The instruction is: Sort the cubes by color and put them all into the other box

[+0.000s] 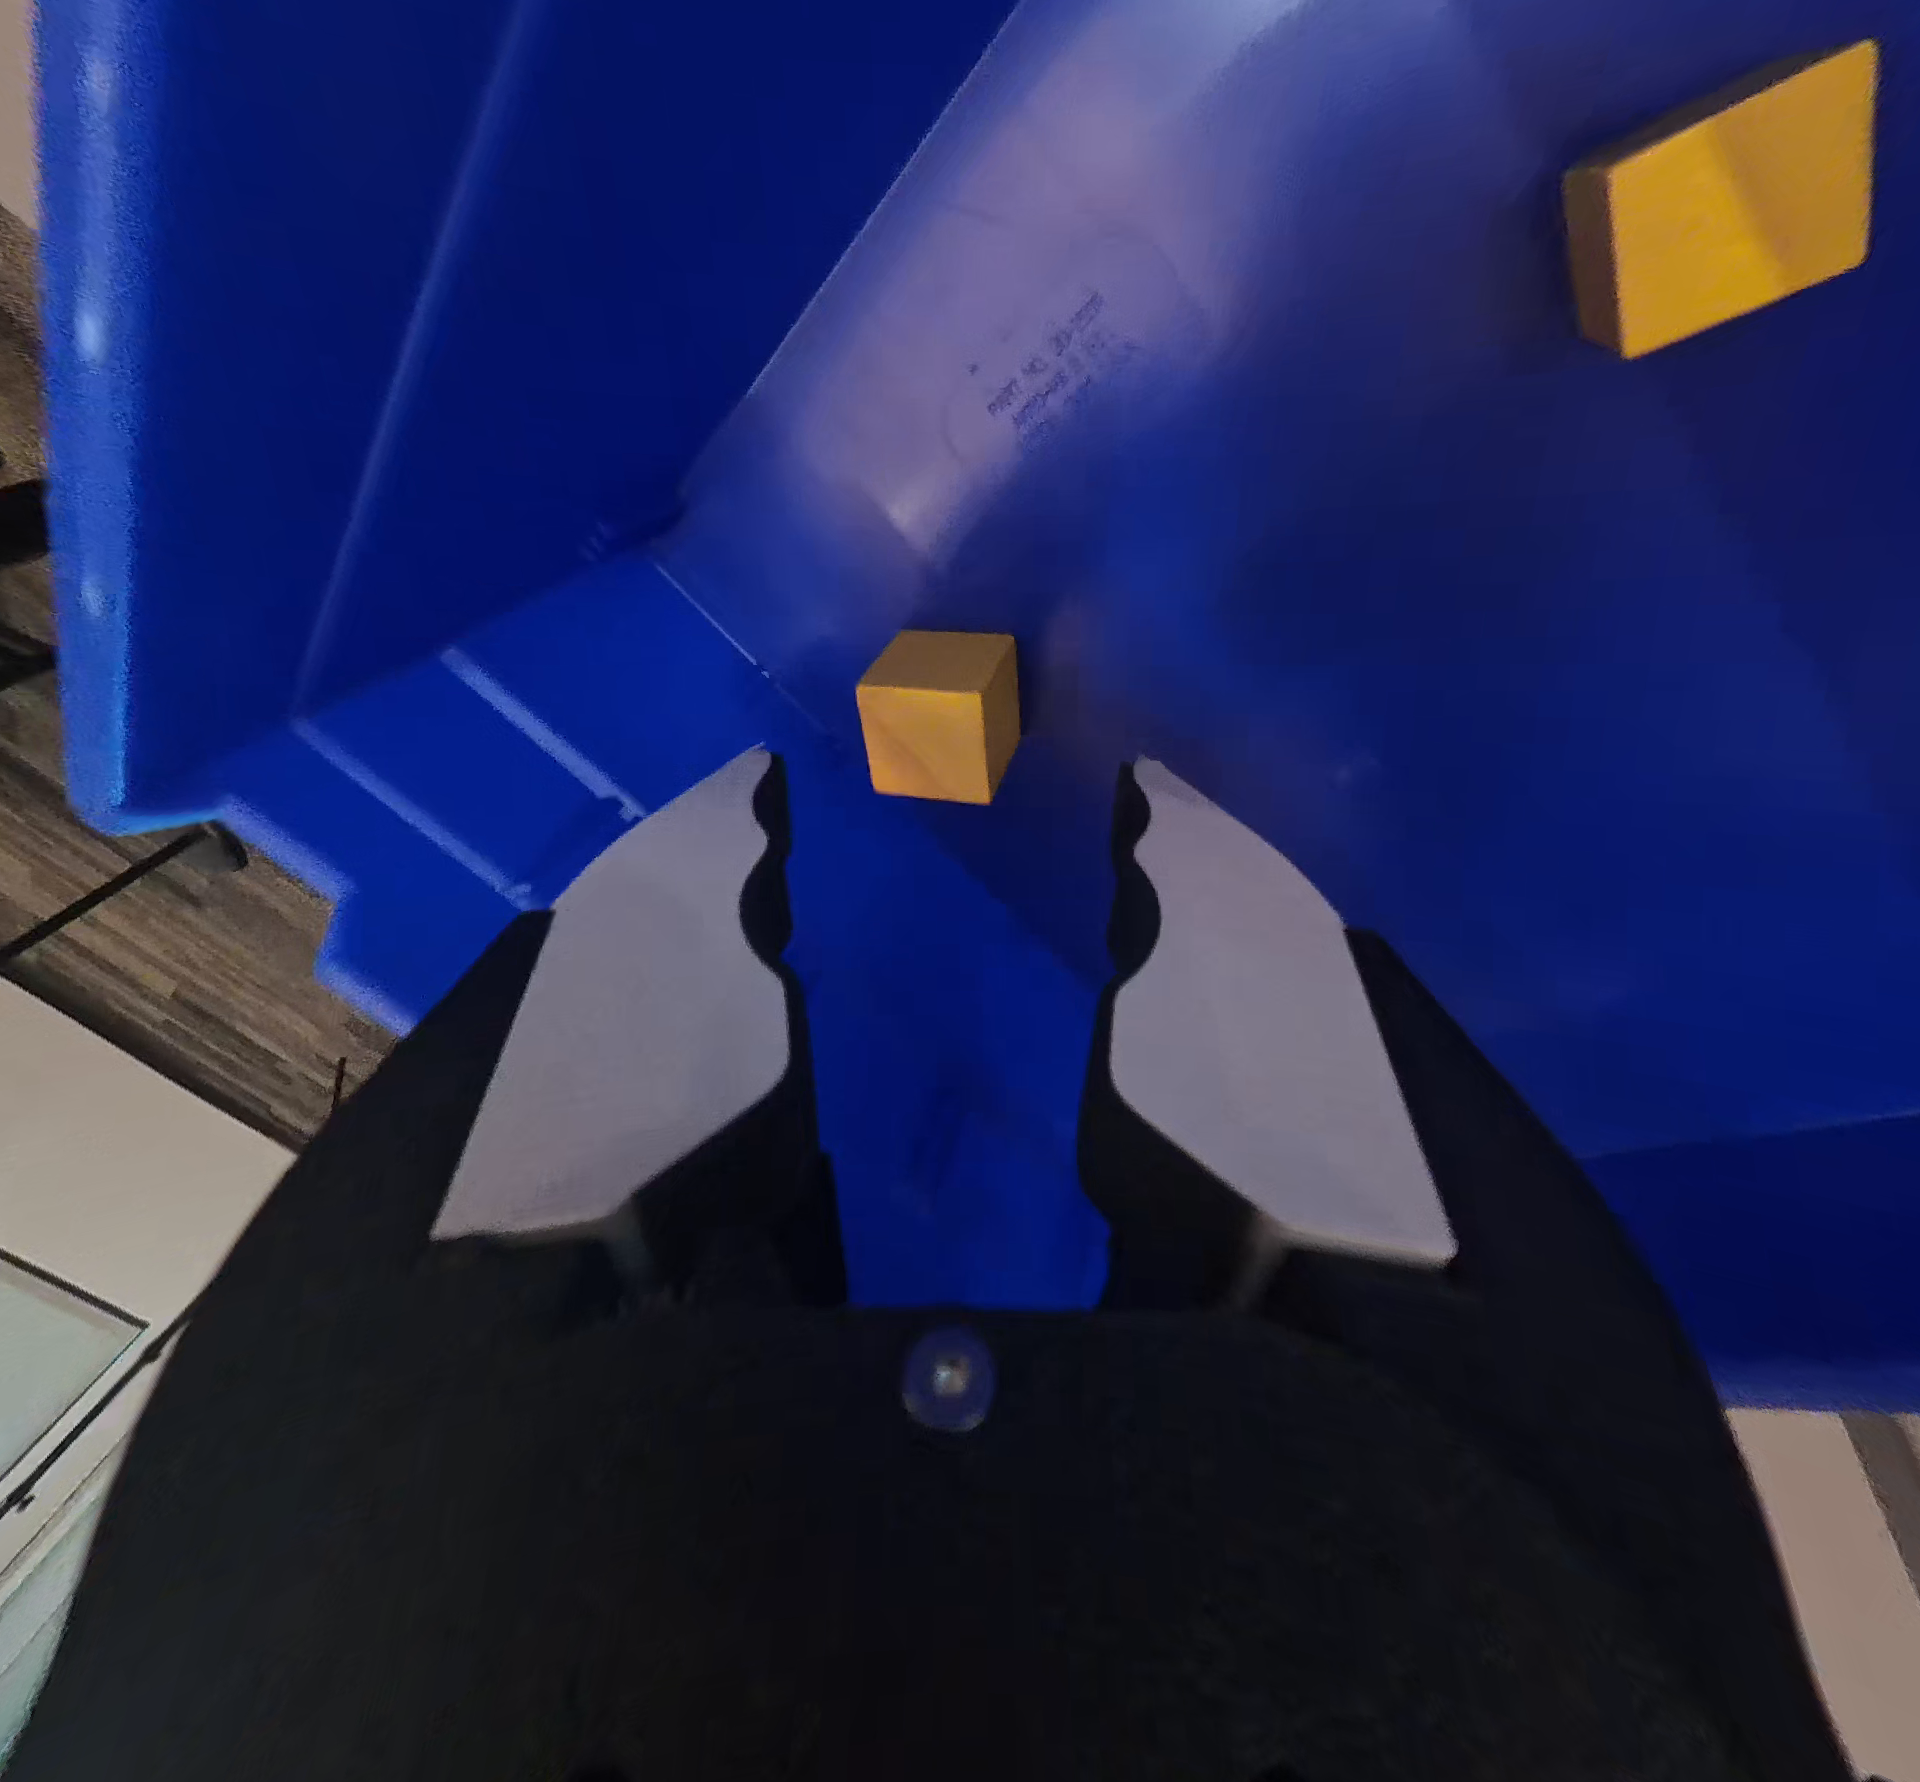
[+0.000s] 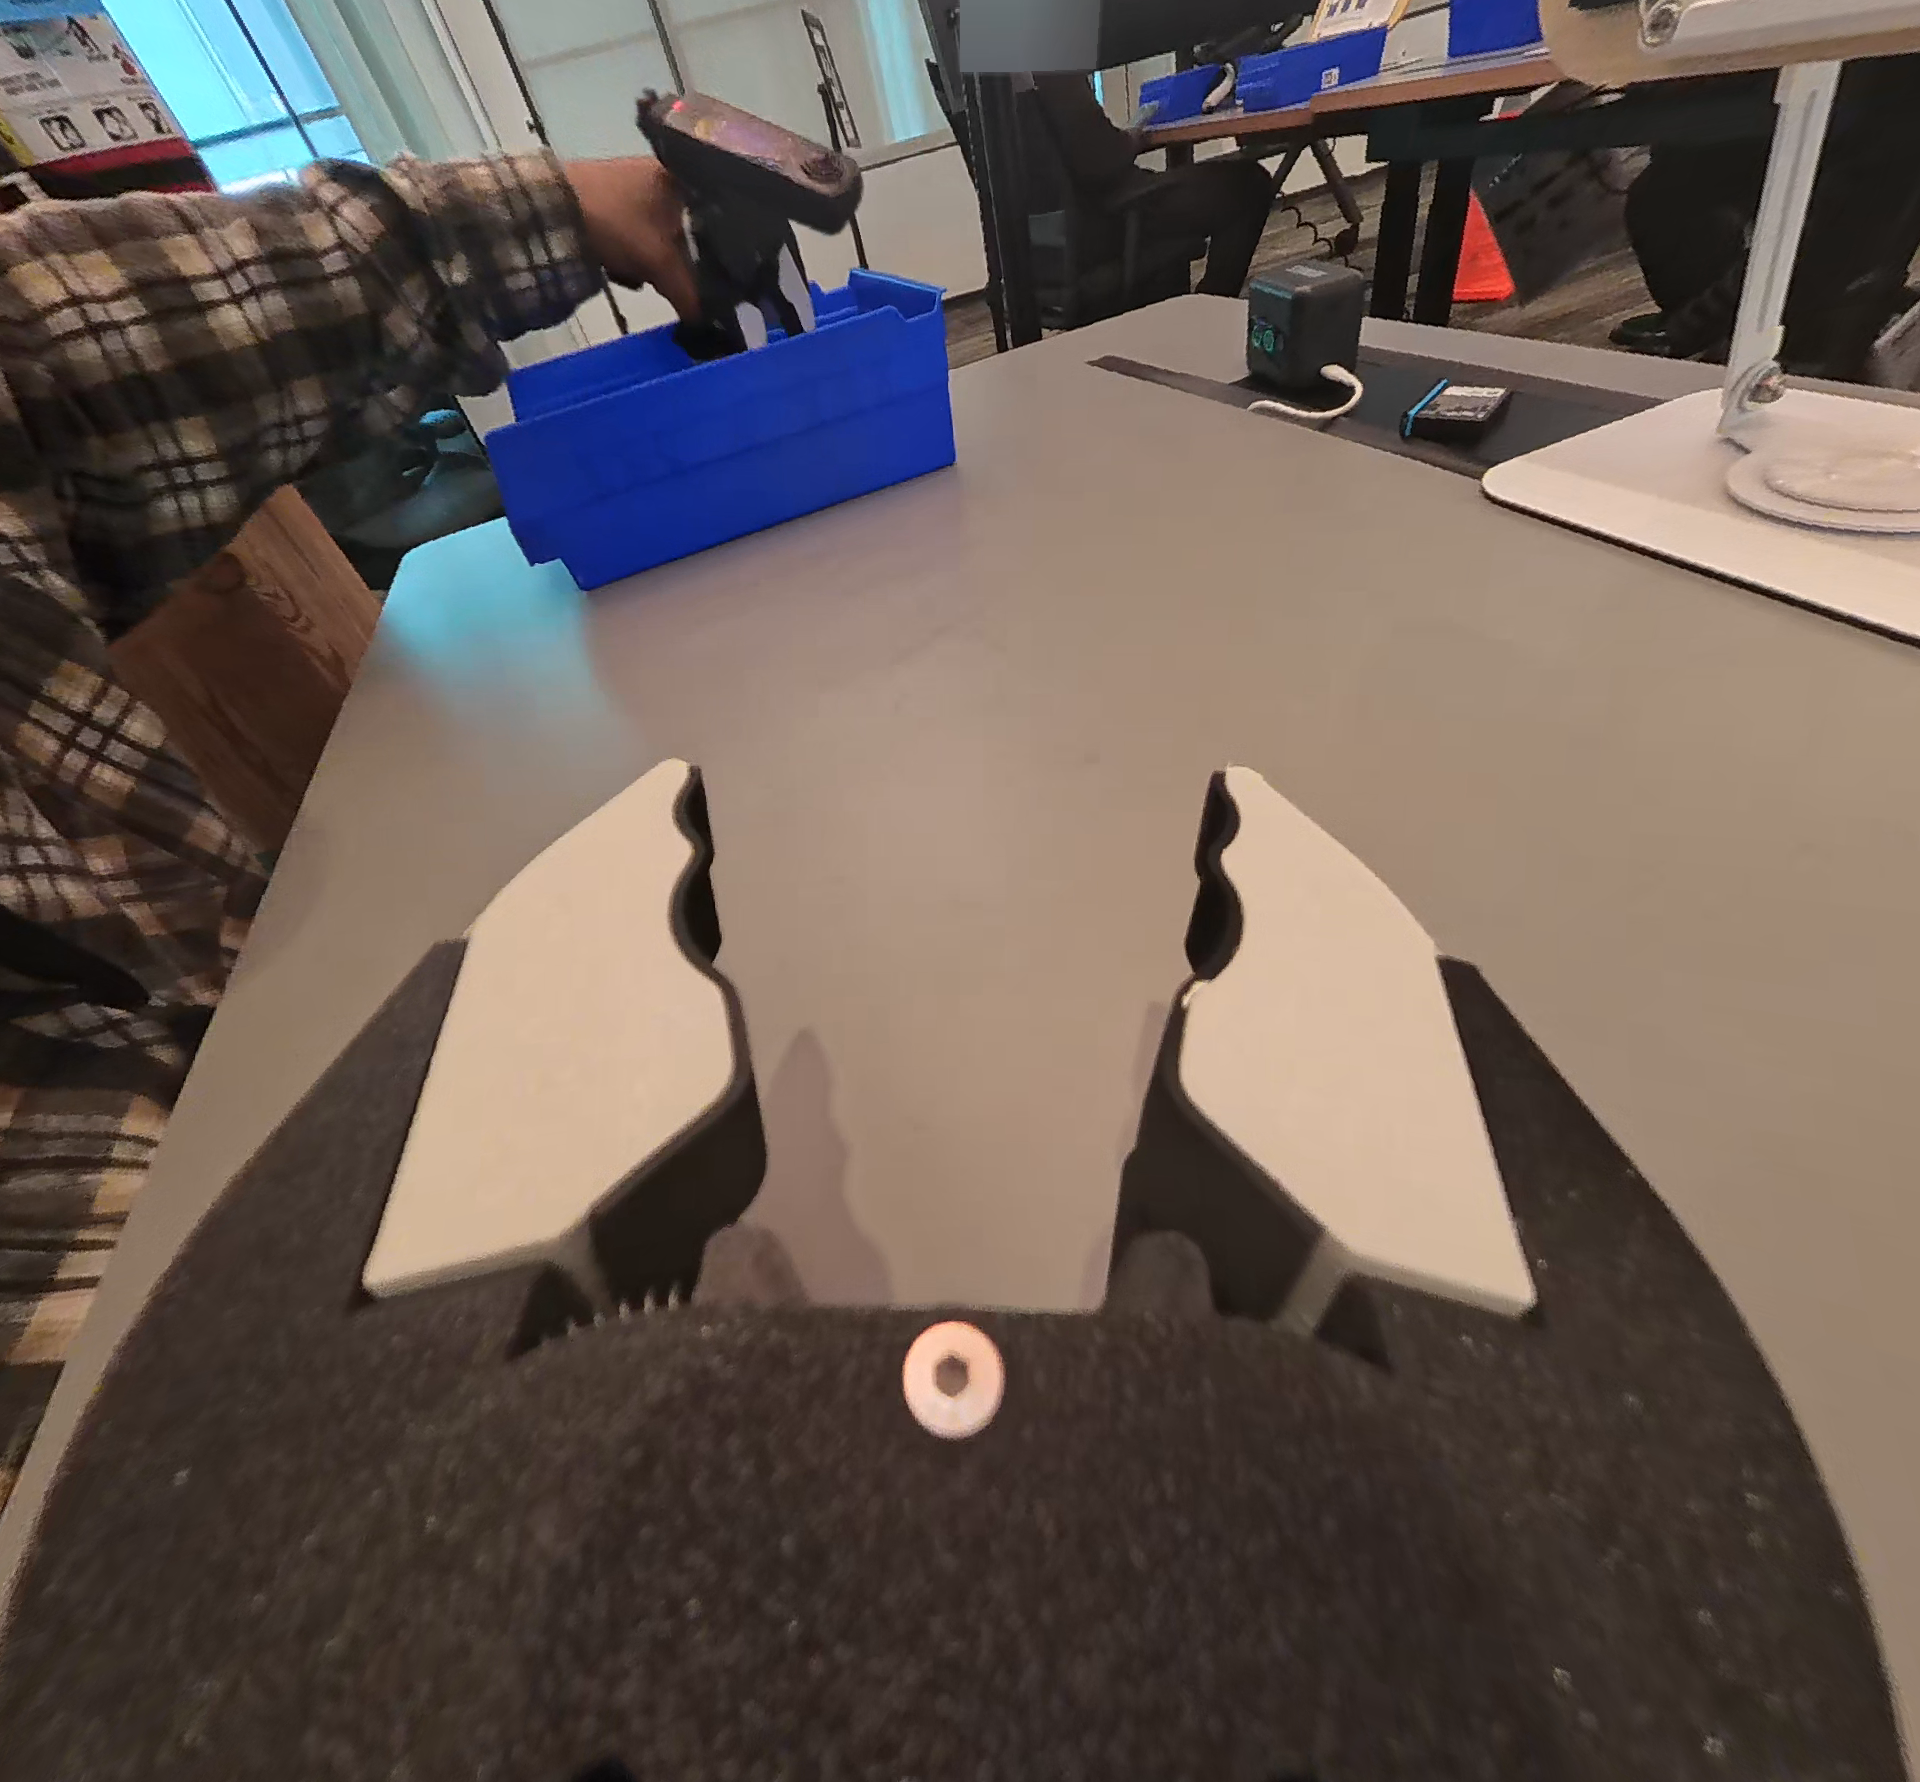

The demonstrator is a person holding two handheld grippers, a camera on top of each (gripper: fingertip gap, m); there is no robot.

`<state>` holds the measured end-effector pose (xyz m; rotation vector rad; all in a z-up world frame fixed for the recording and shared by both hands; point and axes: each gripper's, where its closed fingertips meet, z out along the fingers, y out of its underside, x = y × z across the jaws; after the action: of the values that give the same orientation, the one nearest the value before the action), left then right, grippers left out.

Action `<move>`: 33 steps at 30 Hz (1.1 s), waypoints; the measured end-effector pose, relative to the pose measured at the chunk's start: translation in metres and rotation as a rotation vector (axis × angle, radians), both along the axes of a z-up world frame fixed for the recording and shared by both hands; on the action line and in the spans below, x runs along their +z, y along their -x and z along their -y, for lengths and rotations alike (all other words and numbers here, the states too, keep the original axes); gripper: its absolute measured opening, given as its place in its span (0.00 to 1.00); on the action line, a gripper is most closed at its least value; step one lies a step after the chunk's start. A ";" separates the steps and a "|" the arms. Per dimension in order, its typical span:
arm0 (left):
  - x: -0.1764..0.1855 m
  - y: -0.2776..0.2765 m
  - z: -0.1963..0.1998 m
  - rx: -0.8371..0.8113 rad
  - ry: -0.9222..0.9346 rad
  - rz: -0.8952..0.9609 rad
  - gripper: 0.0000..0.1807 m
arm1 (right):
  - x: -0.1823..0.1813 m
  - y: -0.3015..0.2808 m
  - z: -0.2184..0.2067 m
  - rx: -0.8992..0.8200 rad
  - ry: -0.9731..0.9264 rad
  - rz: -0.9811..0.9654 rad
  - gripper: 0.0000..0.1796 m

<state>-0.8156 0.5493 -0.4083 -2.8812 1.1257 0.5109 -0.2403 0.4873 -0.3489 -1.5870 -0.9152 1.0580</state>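
In the left wrist view my left gripper point(image 1: 951, 766) is open inside a blue box point(image 1: 1351, 797). A small yellow cube point(image 1: 938, 719) sits on the box floor just beyond the fingertips, not gripped. A second yellow cube point(image 1: 1720, 200) lies farther off at the upper right of the same floor. In the right wrist view my right gripper point(image 2: 956, 776) is open and empty above the grey table point(image 2: 1039, 672). The blue box point(image 2: 717, 439) stands at the table's far left, and the left gripper point(image 2: 774, 304) reaches down into it, held by a hand in a plaid sleeve point(image 2: 239, 330).
A divider wall point(image 1: 582, 226) runs along the box's left side. At the table's right are a small black device with a white cable point(image 2: 1304, 319), a flat black object point(image 2: 1455, 407) and a white stand base point(image 2: 1714, 496). Desks and chairs stand behind.
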 end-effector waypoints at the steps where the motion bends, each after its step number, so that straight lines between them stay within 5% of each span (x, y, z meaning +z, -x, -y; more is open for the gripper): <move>1: -0.003 0.001 0.000 0.004 0.009 -0.002 0.33 | 0.001 0.000 0.001 0.003 0.000 -0.003 0.50; 20: -0.018 0.008 -0.001 0.142 0.057 0.059 0.16 | 0.005 -0.002 0.003 0.025 0.032 -0.044 0.47; 26: 0.087 -0.052 -0.032 0.037 -0.444 0.306 0.16 | 0.011 -0.005 0.001 0.029 0.094 -0.128 0.47; 33: 0.210 -0.263 0.011 -0.410 -0.972 0.750 0.15 | 0.024 0.006 0.005 0.067 0.218 -0.255 0.43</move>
<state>-0.5527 0.5384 -0.1986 -1.6862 0.9068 -0.0676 -0.2459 0.4821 -0.3252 -1.5588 -0.7028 1.4106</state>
